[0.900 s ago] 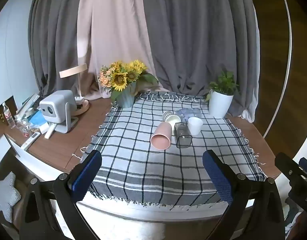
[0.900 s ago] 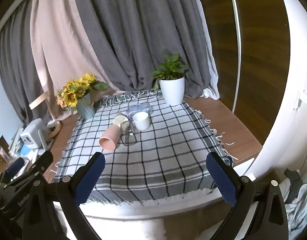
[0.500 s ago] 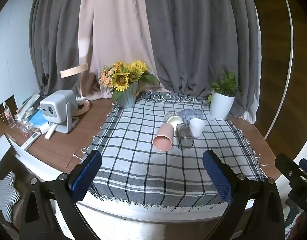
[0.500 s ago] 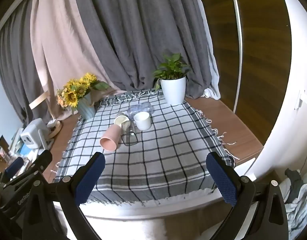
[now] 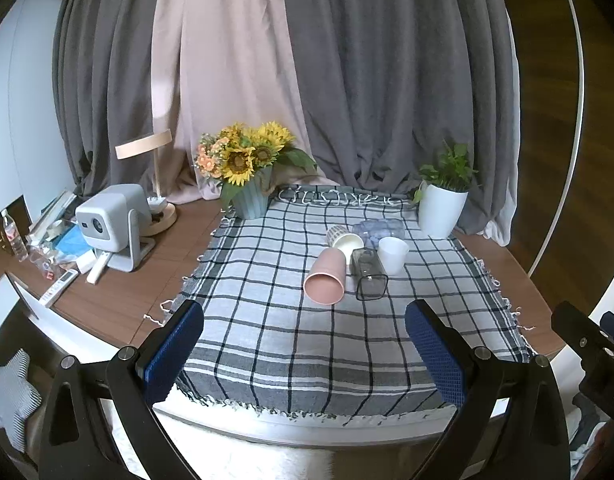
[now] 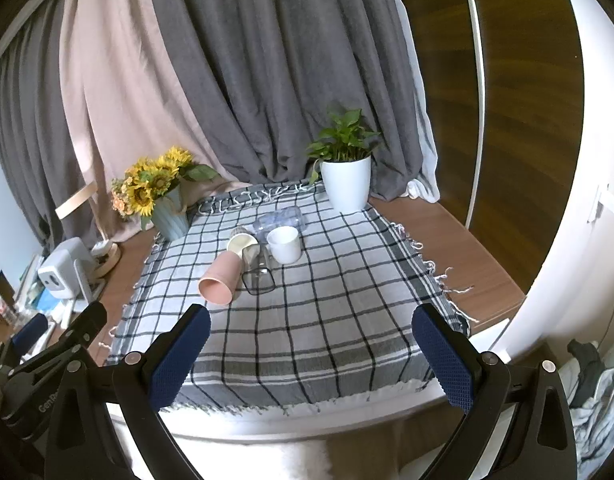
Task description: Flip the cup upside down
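1. Left tool: jaws spread wide, nothing between the blue pads, held level, pointing forward.
2. Right tool: jaws spread wide too, empty, level, just beside the left one.

A table is covered over its middle and right by a cloth. Near the cloth's centre a group of cups is gathered: a cup on its side at the near left, a clear tumbler on its side just to its right, an upright cup further right, a tipped paper cup behind, and a plastic bottle laid down farthest back. A flower vase is set at the cloth's far left corner, a potted plant at the far right. A projector and a lamp are placed left of the cloth.
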A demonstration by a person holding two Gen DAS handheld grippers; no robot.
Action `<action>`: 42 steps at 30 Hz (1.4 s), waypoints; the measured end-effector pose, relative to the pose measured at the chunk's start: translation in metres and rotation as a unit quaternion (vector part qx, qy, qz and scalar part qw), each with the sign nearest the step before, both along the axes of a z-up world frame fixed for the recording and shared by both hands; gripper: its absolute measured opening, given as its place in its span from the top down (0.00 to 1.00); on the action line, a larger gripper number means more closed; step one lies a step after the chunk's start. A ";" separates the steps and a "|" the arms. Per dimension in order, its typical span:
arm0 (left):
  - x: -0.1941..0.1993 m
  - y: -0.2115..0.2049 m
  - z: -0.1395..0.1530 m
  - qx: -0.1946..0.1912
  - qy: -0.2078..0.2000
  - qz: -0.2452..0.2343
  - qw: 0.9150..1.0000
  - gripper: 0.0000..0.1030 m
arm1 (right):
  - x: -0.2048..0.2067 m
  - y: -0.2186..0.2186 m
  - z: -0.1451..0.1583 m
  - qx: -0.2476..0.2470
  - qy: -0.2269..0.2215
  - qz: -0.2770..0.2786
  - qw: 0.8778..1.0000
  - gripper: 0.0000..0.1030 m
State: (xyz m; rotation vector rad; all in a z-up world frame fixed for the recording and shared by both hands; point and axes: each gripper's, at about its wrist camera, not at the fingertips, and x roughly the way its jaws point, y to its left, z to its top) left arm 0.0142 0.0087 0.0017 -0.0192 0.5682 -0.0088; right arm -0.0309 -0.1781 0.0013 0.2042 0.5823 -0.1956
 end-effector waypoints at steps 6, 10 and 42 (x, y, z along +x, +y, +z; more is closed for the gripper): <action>-0.001 0.001 -0.001 -0.002 0.000 0.000 1.000 0.00 | 0.000 0.000 0.000 -0.001 0.000 0.000 1.000 0.01; 0.003 0.001 -0.001 -0.004 0.005 -0.001 1.000 0.00 | 0.002 0.000 -0.001 -0.002 0.001 0.000 1.000 0.01; 0.011 -0.001 -0.006 -0.006 0.010 -0.003 1.000 0.00 | 0.007 -0.007 -0.003 -0.004 0.001 0.001 1.000 0.01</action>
